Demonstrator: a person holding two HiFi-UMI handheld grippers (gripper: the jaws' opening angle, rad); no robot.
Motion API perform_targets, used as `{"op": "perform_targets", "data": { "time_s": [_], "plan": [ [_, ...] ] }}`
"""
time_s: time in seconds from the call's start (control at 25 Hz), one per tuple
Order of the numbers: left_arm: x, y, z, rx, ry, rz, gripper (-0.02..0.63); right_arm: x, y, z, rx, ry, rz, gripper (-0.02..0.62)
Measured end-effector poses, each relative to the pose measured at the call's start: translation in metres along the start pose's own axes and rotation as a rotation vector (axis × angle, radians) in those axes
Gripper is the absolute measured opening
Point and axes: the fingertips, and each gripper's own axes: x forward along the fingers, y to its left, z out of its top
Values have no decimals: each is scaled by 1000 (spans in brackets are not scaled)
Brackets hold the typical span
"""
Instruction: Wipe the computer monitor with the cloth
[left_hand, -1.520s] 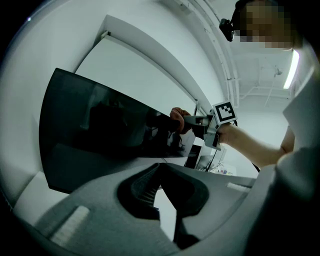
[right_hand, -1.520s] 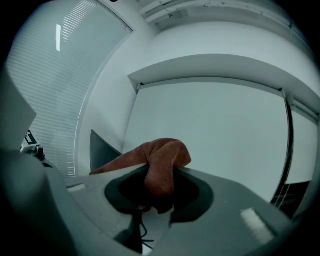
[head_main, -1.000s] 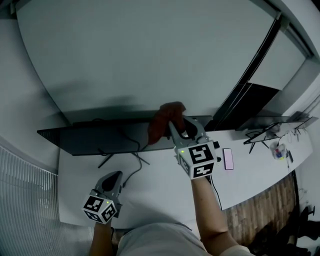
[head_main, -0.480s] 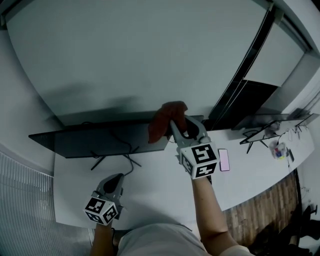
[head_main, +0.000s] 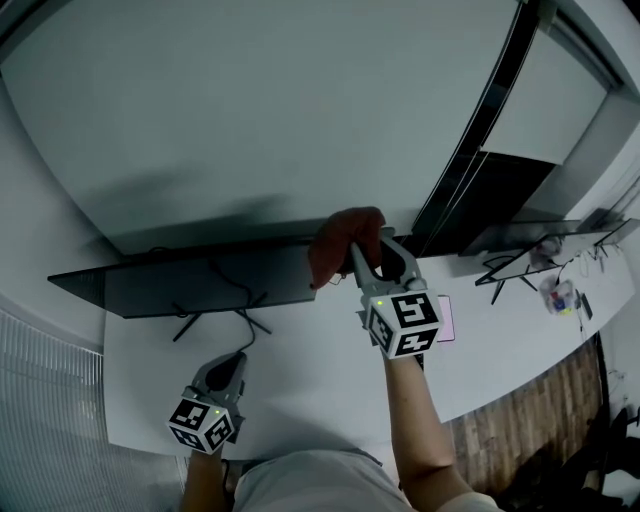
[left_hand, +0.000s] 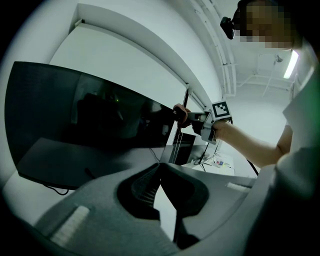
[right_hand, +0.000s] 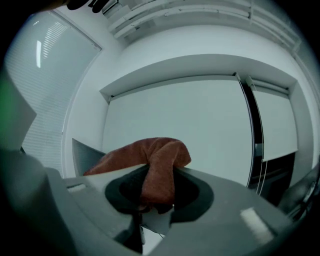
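A wide dark monitor (head_main: 200, 283) stands on the white desk (head_main: 310, 390), seen edge-on from above. A rust-red cloth (head_main: 338, 243) rests on its top edge near the right end, and my right gripper (head_main: 357, 252) is shut on it. In the right gripper view the cloth (right_hand: 159, 165) bunches up between the jaws. My left gripper (head_main: 230, 362) hangs low over the desk's front left, shut and holding nothing. From the left gripper (left_hand: 161, 167) I see the black screen (left_hand: 85, 115), with the cloth (left_hand: 179, 112) at its far upper corner.
A pink phone (head_main: 444, 318) lies on the desk right of my right hand. A second dark screen on a stand (head_main: 520, 262) and a small container (head_main: 560, 296) sit further right. The monitor's stand legs and cable (head_main: 240, 300) spread beneath it. Wooden floor (head_main: 540, 420) lies beyond the desk edge.
My right gripper has slid the cloth a little to the right along the monitor's top edge. The left gripper has stayed low over the desk.
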Motion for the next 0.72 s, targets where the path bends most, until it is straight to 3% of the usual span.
{"op": "perform_targets", "data": {
  "time_s": [0.24,0.72],
  "plan": [
    [2,-10,-8,4,22,27,9,-4,-15,-27,79,8,21,118],
    [-6,-18,-39,-23,84,47,8,6,7,-56,130,0,82,118]
  ]
}}
